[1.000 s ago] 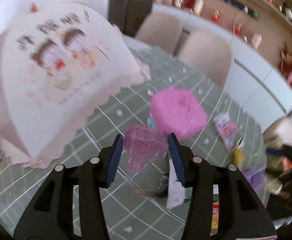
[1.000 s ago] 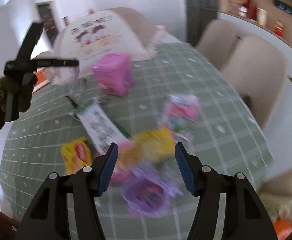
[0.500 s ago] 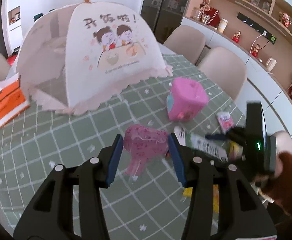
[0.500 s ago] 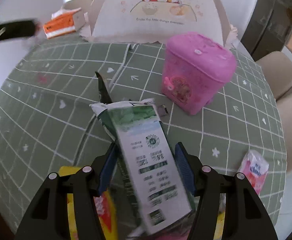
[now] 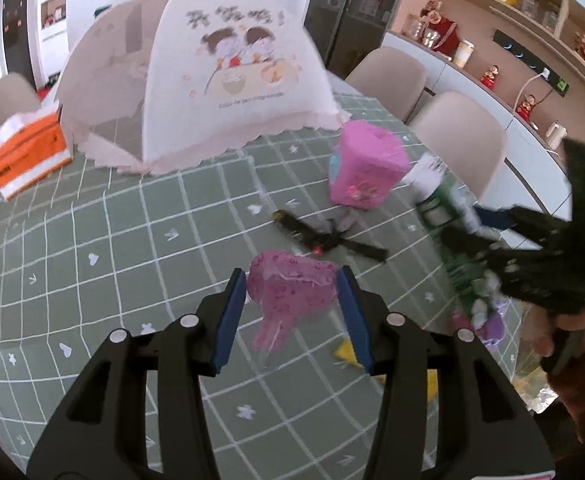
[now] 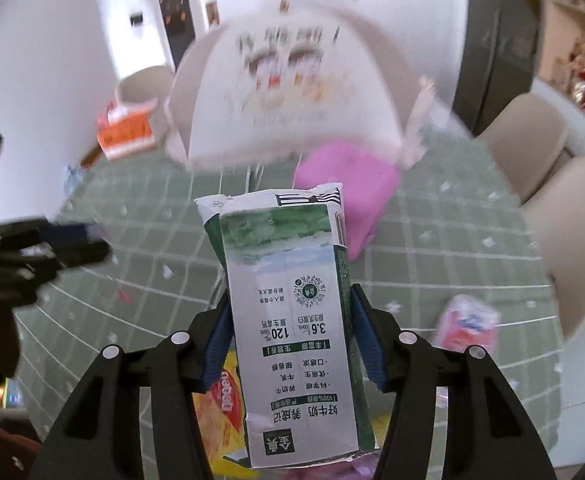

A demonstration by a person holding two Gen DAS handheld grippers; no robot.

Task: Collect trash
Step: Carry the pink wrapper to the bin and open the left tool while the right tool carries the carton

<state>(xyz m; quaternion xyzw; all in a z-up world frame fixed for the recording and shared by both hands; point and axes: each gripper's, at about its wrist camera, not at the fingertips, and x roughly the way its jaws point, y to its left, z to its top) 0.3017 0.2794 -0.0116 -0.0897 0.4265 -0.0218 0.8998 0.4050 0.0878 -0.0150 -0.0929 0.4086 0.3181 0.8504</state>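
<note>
My left gripper (image 5: pixel 292 312) is shut on a pink plastic lid (image 5: pixel 292 288) and holds it above the green checked tablecloth (image 5: pixel 132 240). My right gripper (image 6: pixel 292 328) is shut on a flattened green and white milk carton (image 6: pixel 292 320) and holds it up off the table; the carton (image 5: pixel 448 220) also shows at the right of the left wrist view. The pink trash bin (image 5: pixel 366 168) stands open behind a black wrapper (image 5: pixel 324 236); the bin also shows in the right wrist view (image 6: pixel 356 184).
A white mesh food cover (image 5: pixel 212 88) stands at the back, an orange tissue box (image 5: pixel 28 152) to its left. A yellow packet (image 6: pixel 220 396), a pink packet (image 6: pixel 468 324) and purple wrappers (image 5: pixel 488 324) lie on the table. Beige chairs (image 5: pixel 460 136) stand along the far side.
My right gripper closed on the milk carton and lifted it off the table. My left gripper stayed shut on the pink lid and moved little.
</note>
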